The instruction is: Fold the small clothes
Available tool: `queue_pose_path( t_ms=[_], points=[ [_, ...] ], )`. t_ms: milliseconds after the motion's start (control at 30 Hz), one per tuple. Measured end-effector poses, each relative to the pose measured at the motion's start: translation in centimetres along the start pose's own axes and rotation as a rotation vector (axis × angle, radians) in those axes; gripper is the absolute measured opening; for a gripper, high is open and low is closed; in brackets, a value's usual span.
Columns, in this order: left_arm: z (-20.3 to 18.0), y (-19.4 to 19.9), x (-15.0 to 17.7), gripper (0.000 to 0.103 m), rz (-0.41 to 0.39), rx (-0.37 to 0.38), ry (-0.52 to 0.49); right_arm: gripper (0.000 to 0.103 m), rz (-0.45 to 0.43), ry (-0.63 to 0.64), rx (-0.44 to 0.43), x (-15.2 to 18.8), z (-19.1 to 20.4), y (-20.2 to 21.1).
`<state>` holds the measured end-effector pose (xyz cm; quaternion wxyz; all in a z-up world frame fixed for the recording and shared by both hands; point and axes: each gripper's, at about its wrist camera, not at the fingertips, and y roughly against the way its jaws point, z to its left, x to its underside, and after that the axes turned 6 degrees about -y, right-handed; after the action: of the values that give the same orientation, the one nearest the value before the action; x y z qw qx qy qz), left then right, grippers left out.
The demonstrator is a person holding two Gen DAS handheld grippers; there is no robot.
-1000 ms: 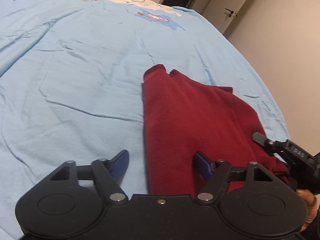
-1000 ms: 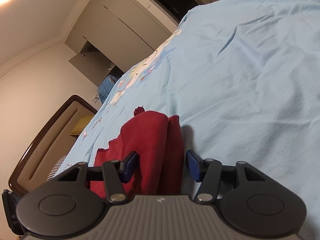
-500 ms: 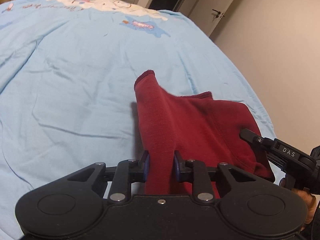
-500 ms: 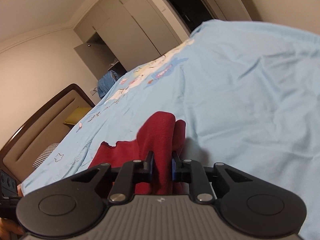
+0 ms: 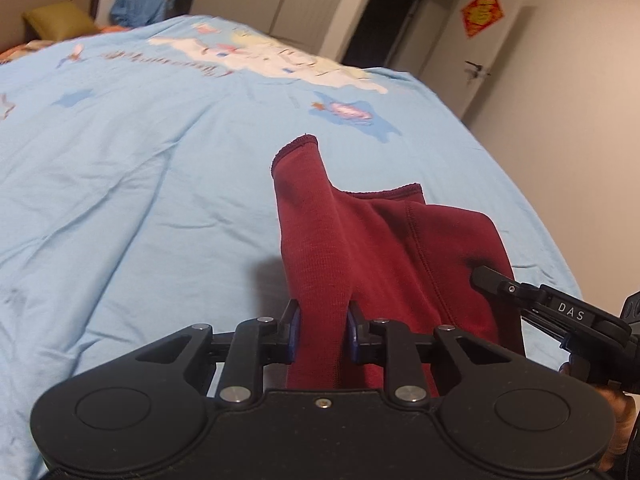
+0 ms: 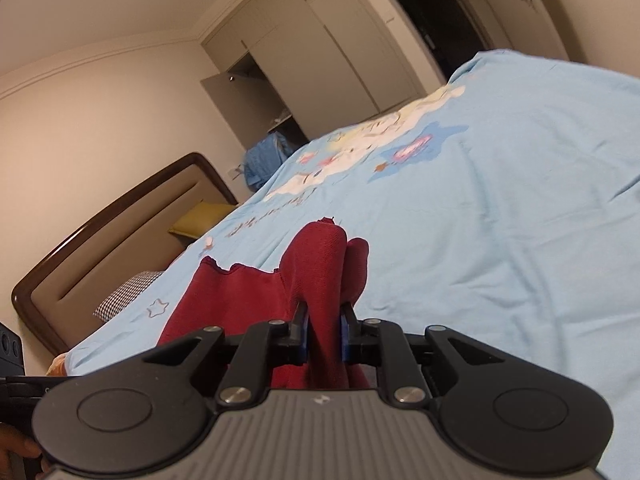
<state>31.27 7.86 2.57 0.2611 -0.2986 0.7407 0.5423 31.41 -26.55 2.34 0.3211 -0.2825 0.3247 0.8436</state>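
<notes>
While both grippers clamp a dark red knit garment point(image 5: 384, 248) above a bed, the room crowds in at the edges: a brown-framed headboard point(image 6: 100, 248), an olive pillow point(image 6: 200, 220), a houndstooth pillow point(image 6: 128, 292) and a heap of blue cloth point(image 6: 260, 160) by the pale wardrobe point(image 6: 320, 52). A dark doorway point(image 5: 384, 12) and a door with a red diamond decoration point(image 5: 482, 12) stand past the bed's far side. The left gripper point(image 5: 322, 330) has its jaws closed on a raised fold of the garment, whose cuffed end points away over the light blue cartoon-print bedsheet point(image 5: 120, 168). The right gripper point(image 6: 323, 334) likewise pinches a bunched fold, its jaws nearly together on the cloth. In the left wrist view the right gripper pokes in from the right edge, its tip against the red fabric, with part of a hand below it. The garment's near end is hidden behind both gripper bodies, so its full shape cannot be made out. Wrinkled sheet lies open to the left and beyond the garment; the bed's edge falls away close on the right.
</notes>
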Motion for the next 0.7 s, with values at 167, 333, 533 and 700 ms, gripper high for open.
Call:
queue_pose_path(
  t_ms=[167,333,533,700],
  points=[
    [2.3,-1.7,1.4,0.025,0.053,-0.025,0.059,0.017,0.095,-0.005,0.031,1.3,0.3,-4.2],
    [3.2,-2.5,2.4,0.031,0.061,-0.049,0.102,0.025,0.117,0.032,0.105,1.9,0.2,-5.3],
    [2.9,-1.3,2.3,0.05,0.044,-0.098,0.105,0.048,0.102,0.057,0.151,2.2,0.2,-3.6],
    [1.9,1.3,2.4,0.072,-0.007,-0.127,0.084,0.068,0.066,0.105,0.144,2.2,2.1,-1.5]
  ],
)
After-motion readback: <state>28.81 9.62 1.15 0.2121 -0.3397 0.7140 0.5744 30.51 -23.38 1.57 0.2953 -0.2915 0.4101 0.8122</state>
